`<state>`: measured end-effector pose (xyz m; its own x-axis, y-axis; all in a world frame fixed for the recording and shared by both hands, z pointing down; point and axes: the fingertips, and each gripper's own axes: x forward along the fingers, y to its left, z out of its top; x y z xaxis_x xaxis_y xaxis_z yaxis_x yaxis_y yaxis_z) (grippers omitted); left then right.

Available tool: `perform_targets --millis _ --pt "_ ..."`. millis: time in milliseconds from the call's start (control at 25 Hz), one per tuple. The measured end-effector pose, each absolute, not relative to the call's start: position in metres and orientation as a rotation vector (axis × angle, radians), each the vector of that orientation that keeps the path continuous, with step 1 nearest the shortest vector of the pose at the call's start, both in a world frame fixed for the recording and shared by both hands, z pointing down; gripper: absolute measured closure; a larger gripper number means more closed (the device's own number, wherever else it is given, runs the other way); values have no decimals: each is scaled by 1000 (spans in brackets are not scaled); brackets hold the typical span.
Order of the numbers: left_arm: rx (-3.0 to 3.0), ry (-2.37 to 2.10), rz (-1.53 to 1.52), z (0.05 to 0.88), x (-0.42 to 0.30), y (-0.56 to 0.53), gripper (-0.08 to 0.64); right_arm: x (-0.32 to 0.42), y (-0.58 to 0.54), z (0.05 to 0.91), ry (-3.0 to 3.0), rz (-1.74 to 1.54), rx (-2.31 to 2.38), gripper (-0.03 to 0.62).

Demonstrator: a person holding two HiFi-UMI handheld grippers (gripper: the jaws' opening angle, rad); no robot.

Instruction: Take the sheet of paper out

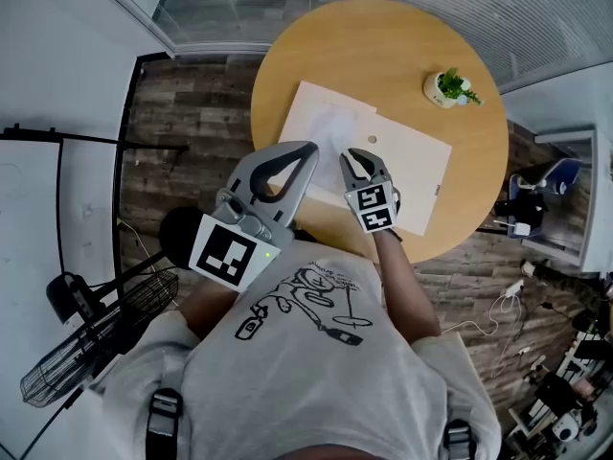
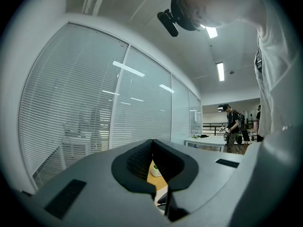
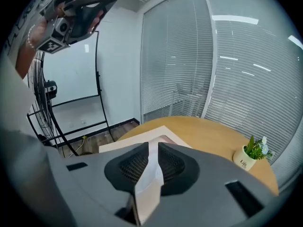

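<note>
While the sheet of paper (image 1: 330, 127) lies flat on the round desk (image 1: 383, 46), it sits at the left end of the tan envelope (image 1: 412, 166), white against matte kraft. Can't tell how much of it is tucked inside.

Over the envelope's near edge sits the right gripper (image 1: 361, 158), angled down, jaws a narrow slot apart. Head view gives only that slot. Right gripper view looks along it: pale paper surface shows through the gap between the ribbed black pads (image 3: 176, 164), and beyond the tips the sheet's corner rests on the envelope.

Off the desk's left rim the left gripper (image 1: 308, 149) is held level, grey jaws closed tip to tip, empty. Its own view confirms the tips meeting, with a sliver of desk wood and the plant pot (image 2: 155, 170) seen below them.

Desk top is smooth light wood. Pot is small, white and glossy, with green sprigs on top.

Only left gripper view shows another person (image 2: 232, 124) far off down the room. Only head view shows the wire-cage fan (image 1: 91, 353) on the dark plank floor (image 1: 182, 123).
</note>
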<state>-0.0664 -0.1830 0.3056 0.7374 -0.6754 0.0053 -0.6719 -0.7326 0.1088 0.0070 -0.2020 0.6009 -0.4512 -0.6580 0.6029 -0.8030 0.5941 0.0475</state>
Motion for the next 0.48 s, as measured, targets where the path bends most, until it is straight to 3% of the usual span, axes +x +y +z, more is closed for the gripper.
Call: perform_targets --millis 480 --pt "2808 -1128 -38 308 -77 -194 540 2 -215 651 -2189 366 1054 505"
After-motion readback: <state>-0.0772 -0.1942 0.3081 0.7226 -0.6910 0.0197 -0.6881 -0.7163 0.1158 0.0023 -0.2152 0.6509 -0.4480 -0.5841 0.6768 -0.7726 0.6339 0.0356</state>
